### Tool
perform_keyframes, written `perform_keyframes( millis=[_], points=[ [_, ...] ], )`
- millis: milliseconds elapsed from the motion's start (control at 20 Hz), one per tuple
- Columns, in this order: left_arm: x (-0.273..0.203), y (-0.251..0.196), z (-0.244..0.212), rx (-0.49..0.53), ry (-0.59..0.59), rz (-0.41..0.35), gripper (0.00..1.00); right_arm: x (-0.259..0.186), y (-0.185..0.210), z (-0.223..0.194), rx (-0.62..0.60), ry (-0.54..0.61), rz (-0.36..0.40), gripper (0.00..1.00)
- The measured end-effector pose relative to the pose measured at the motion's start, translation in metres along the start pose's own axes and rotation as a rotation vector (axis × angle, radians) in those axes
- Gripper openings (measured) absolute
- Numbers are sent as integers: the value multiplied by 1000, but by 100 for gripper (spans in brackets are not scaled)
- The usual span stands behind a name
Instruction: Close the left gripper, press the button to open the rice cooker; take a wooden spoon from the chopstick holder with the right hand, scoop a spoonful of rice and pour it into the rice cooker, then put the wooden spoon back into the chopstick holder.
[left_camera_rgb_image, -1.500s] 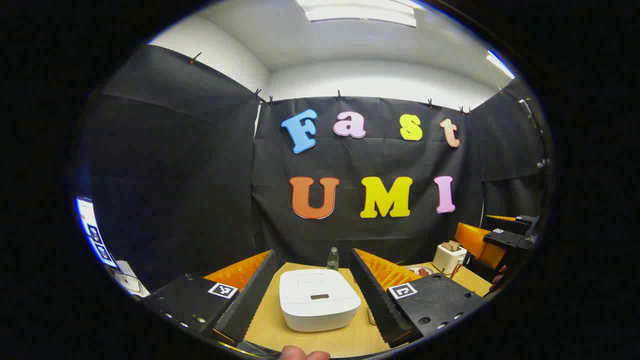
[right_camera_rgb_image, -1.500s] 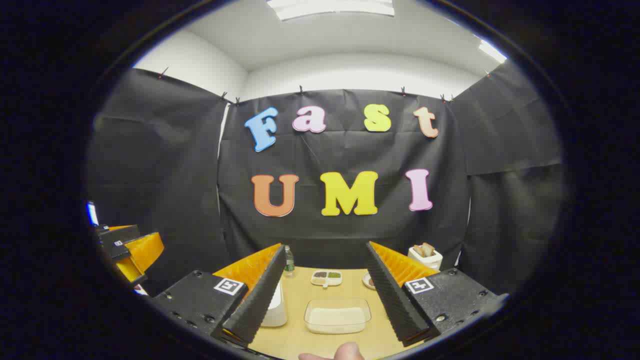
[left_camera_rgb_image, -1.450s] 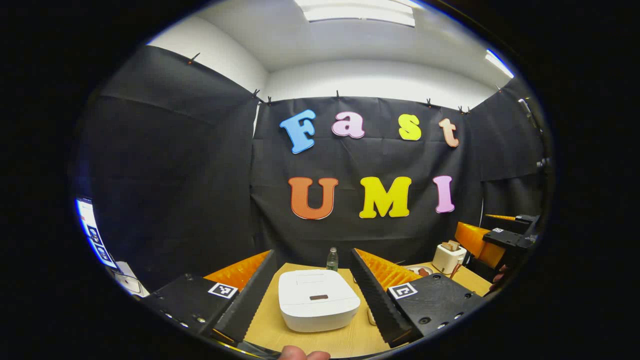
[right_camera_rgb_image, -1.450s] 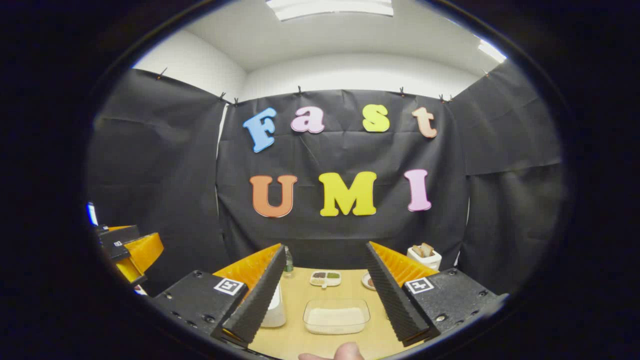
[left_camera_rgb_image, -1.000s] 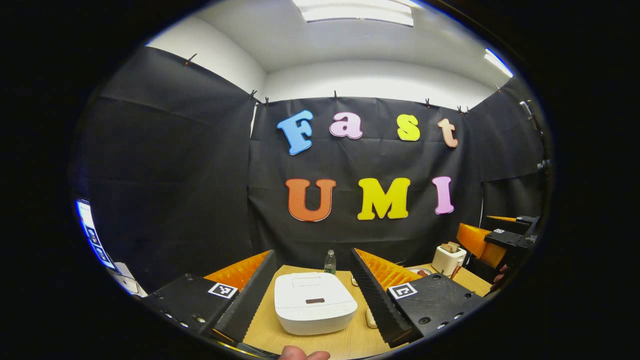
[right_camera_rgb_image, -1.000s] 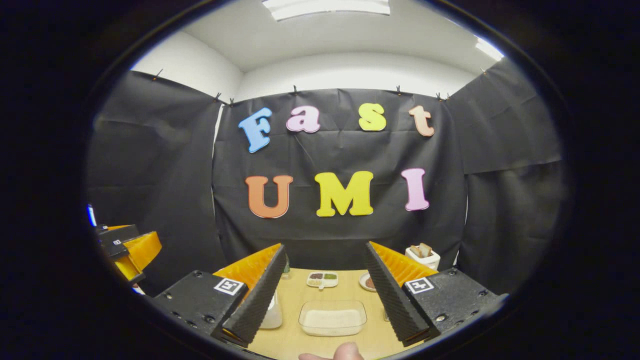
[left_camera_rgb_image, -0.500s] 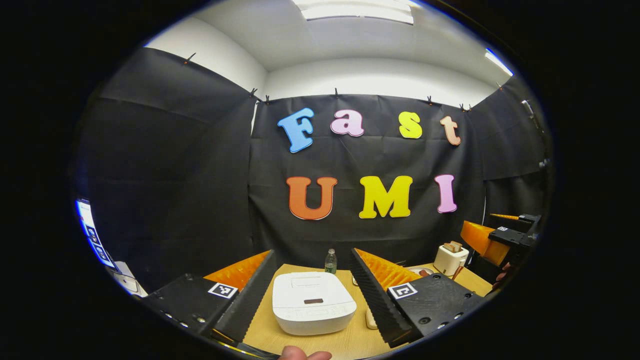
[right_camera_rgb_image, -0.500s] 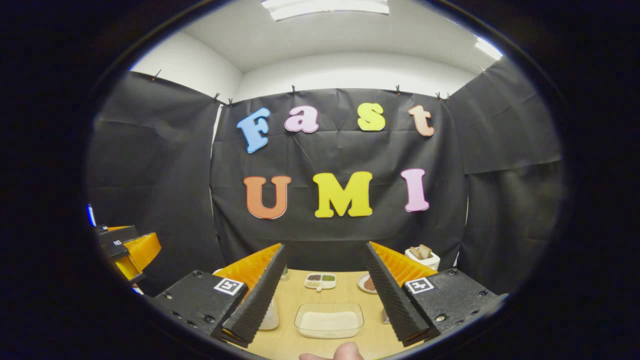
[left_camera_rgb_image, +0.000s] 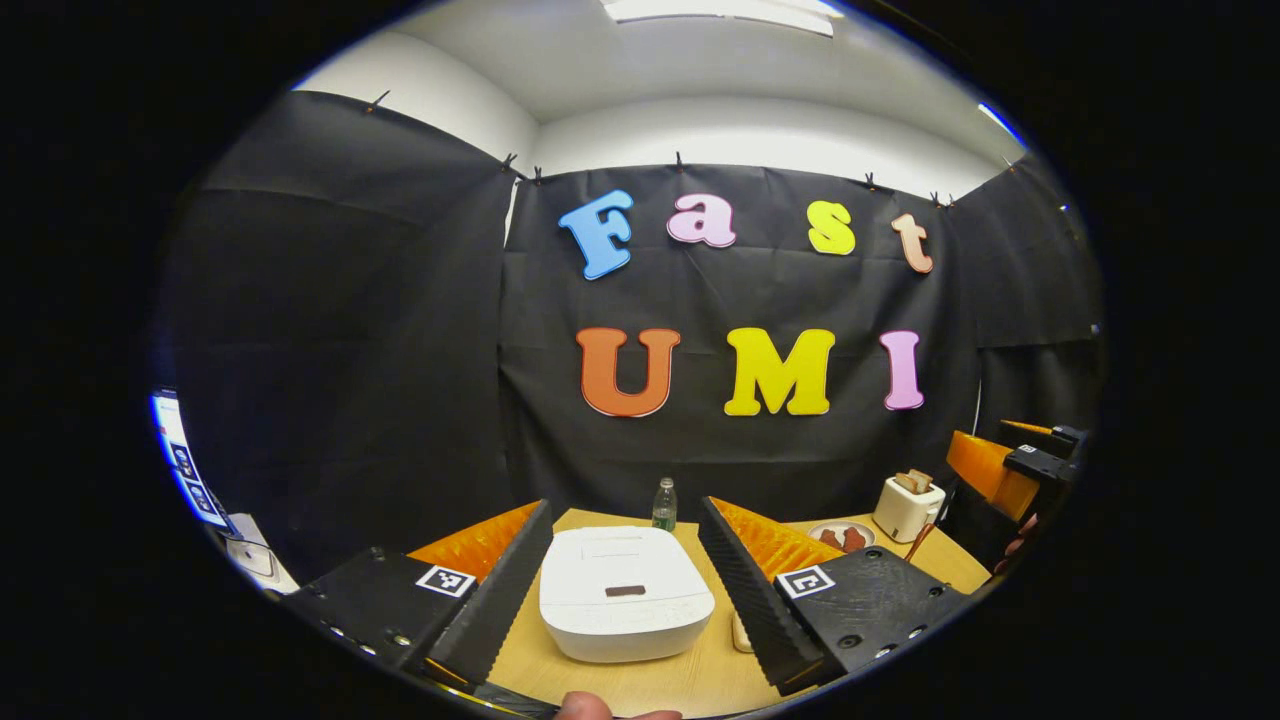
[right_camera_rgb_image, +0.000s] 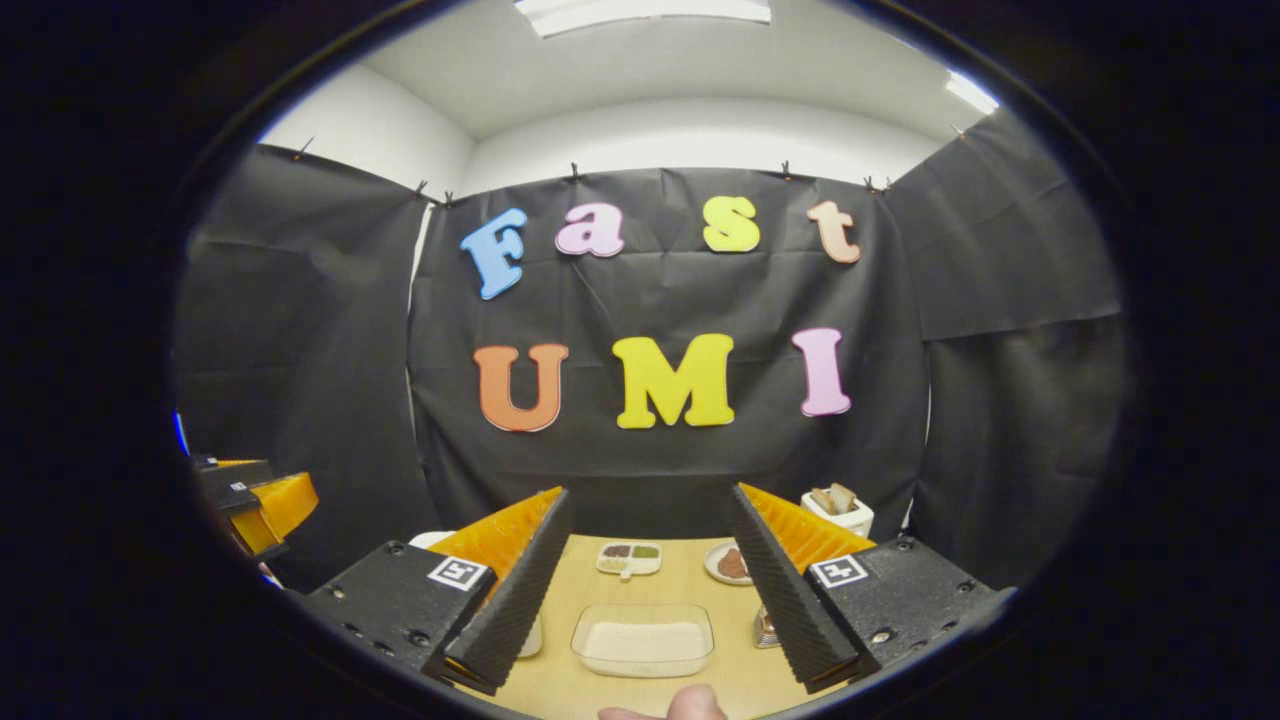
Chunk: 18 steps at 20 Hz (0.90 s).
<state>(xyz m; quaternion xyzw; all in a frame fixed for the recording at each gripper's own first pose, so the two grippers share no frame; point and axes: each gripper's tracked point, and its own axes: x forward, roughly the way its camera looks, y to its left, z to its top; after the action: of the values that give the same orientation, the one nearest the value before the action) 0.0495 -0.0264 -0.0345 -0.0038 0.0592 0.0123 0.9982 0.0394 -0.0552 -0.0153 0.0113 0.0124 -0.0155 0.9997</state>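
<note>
Biggest risk imo: the left tool (left_camera_rgb_image: 625, 560) has its fingers wide apart w/ the rice cooker (left_camera_rgb_image: 625, 592) sitting between them on the counter (left_camera_rgb_image: 640, 685). Task wants it closed before pressing, so if it goes down spread like this the fingers prob straddle the lid and miss the button. Lid's down btw.

Right tool (right_camera_rgb_image: 650, 560) is spread too, holding nothing, hovering above the clear tray of rice (right_camera_rgb_image: 643, 640). Can't make out the chopstick holder or spoon for sure, so a blind reach could clip the small dishes (right_camera_rgb_image: 628, 558) nearby.

Both tools are held level, aimed fwd at the back wall.
</note>
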Motion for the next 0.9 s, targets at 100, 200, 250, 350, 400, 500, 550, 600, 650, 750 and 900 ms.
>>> perform_keyframes(
  millis=[100,200,250,350,400,500,550,600,650,750,900],
  points=[
    [12,-3,-10,2,42,-2,94,5,-9,-6,1,12,-6,100],
    [22,-5,-21,6,87,3,83,9,-21,-9,-6,20,-18,96],
    [27,-9,-29,6,114,-2,74,13,-27,-10,-9,20,-24,100],
    [40,-8,-41,5,166,2,36,19,-40,-13,-9,24,-42,100],
    [45,-9,-48,-2,194,2,27,23,-46,-16,-5,30,-49,100],
    [57,-14,-60,-29,251,-13,30,29,-55,-23,5,46,-62,96],
    [62,-10,-68,-41,274,3,30,32,-59,-26,8,53,-68,100],
    [67,-8,-77,-56,303,4,17,35,-63,-28,10,59,-73,100],
    [72,-13,-87,-64,336,-30,5,38,-66,-31,9,64,-78,100],
    [109,-12,-105,-75,379,-44,1,44,-75,-38,6,75,-91,96],
    [115,-4,-114,-104,423,-47,0,54,-86,-53,13,103,-108,100]
  ],
)
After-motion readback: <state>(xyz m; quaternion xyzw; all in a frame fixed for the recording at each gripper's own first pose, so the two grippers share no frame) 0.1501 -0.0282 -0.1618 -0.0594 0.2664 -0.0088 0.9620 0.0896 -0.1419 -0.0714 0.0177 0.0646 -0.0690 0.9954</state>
